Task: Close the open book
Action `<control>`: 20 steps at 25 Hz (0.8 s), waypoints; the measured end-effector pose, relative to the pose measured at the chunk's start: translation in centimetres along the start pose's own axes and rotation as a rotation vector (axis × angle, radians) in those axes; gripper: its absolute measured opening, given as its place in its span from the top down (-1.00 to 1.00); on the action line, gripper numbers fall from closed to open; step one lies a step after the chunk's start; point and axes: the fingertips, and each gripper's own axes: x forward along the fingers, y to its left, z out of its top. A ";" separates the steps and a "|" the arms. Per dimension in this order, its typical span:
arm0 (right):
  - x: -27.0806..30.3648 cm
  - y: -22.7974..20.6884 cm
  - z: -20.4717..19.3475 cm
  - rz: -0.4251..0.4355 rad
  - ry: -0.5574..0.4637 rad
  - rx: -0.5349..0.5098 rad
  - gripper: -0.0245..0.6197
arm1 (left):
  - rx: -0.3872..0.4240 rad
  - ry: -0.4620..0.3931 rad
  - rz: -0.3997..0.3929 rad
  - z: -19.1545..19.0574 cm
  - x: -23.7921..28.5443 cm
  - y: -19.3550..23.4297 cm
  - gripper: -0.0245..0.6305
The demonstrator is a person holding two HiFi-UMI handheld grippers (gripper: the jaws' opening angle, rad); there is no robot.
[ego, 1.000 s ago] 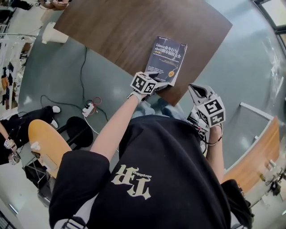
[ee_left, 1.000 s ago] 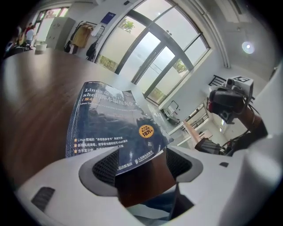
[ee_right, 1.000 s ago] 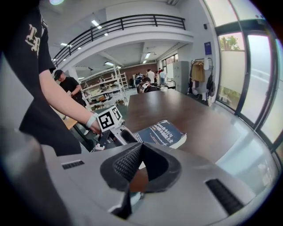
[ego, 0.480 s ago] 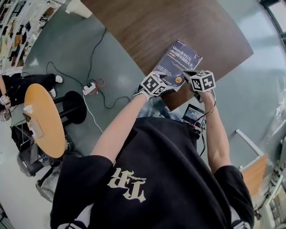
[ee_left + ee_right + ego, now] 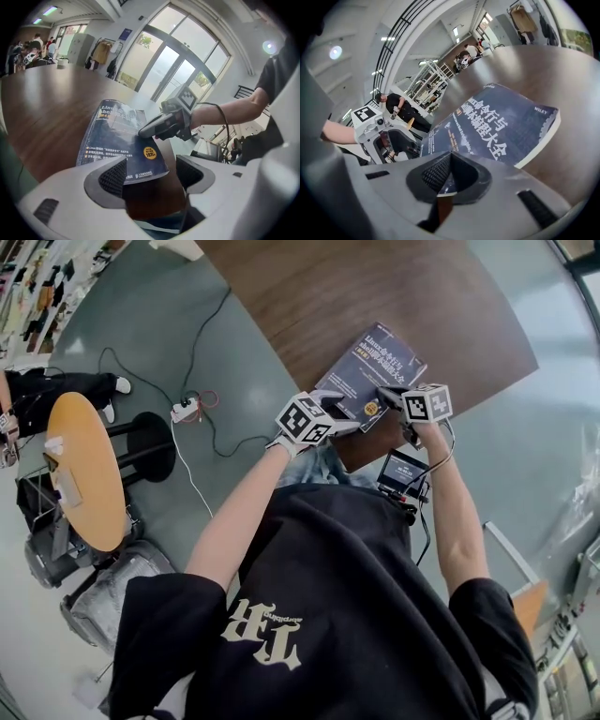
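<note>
At the near corner of the desk [image 5: 375, 287], finds the book [image 5: 380, 371] lying flat and already shut, dark cover and title facing up. Marks one real change over the last second: brings the right gripper [image 5: 384, 393] up from beside the person [image 5: 356, 615], off the desk altogether, to the book's right-hand edge. Rests there now with fingers clenched together on nothing, tips down on the cover close to the round gold sticker [image 5: 149, 152], seemingly to press the cover flat. Keeps the left gripper [image 5: 339, 413] at the same spot as before, by the book's near-left corner, fingers released and wide apart, that corner lying low between them without any squeeze. Shows no page standing up and no gap along the white page edge in either gripper view. Points, by the look of it, to a closing already done, with only a last press or a letting-go left. Calls for a straight lift of both grippers, so as not to drag the cover back open or slide the book off the near edge of the desk.
</note>
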 end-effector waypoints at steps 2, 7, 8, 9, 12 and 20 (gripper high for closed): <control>0.1 0.5 -0.1 0.011 0.001 -0.011 0.96 | 0.005 -0.032 0.031 0.2 -1.0 0.6 -0.06; 0.7 1.6 -0.5 0.023 0.014 -0.028 0.97 | -0.048 -0.045 0.194 1.8 -1.3 5.5 -0.05; 0.9 1.7 -0.6 0.031 0.014 -0.027 0.97 | -0.056 -0.016 0.222 1.6 -1.1 6.4 -0.05; 1.1 1.8 -0.6 0.035 0.014 -0.029 0.96 | -0.063 0.013 0.248 1.3 -0.9 7.1 0.02; 1.3 1.9 -0.9 0.029 0.016 -0.034 0.97 | -0.116 0.042 0.330 0.4 -1.1 8.7 0.39; 1.6 2.0 0.2 -0.048 0.120 -0.085 0.96 | -0.118 0.138 0.397 -0.3 -1.8 10.1 0.90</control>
